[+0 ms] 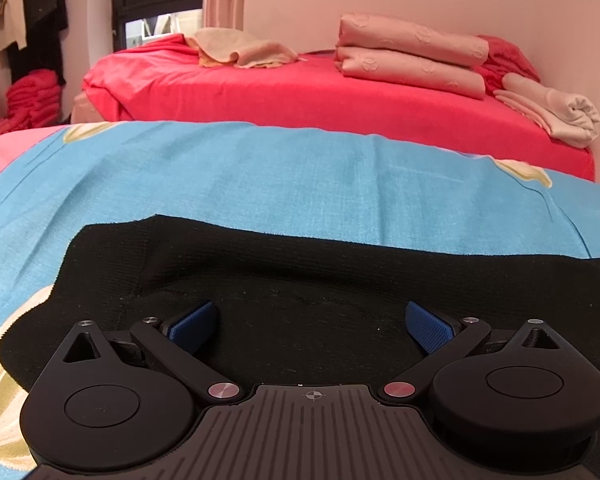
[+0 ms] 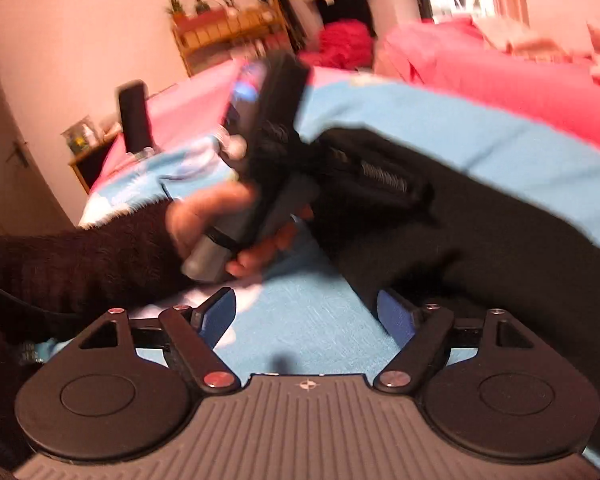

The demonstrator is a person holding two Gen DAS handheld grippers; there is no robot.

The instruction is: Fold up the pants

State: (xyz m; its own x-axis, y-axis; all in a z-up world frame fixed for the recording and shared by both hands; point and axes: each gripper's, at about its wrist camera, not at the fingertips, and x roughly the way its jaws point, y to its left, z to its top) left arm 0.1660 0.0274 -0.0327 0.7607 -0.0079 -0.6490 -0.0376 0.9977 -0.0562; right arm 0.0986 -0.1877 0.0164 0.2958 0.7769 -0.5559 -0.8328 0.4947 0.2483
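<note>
Blue bedding (image 1: 300, 176) covers the near bed, and behind it a second bed with a red sheet (image 1: 308, 92) stands against a pale pink wall, bearing 2 folded pink blankets (image 1: 412, 56) and a crumpled beige towel (image 1: 240, 50). Black pants (image 1: 300, 276) lie flat on the blue bedding. Over the pants the left gripper (image 1: 309, 326) hangs with its blue fingers (image 1: 190, 326) spread wide; nothing sits between them but the black cloth beneath, and whether the tips touch it cannot be told. Beside the pants' edge the right gripper (image 2: 306, 316) has its fingers wide apart over bare blue bedding, holding nothing. Only the right wrist view, which is blurred, shows the left gripper from outside, gripped by a hand (image 2: 208, 216) in a dark fuzzy sleeve (image 2: 80, 264), plus a wooden shelf (image 2: 228, 36) on the wall beyond the pants.
</note>
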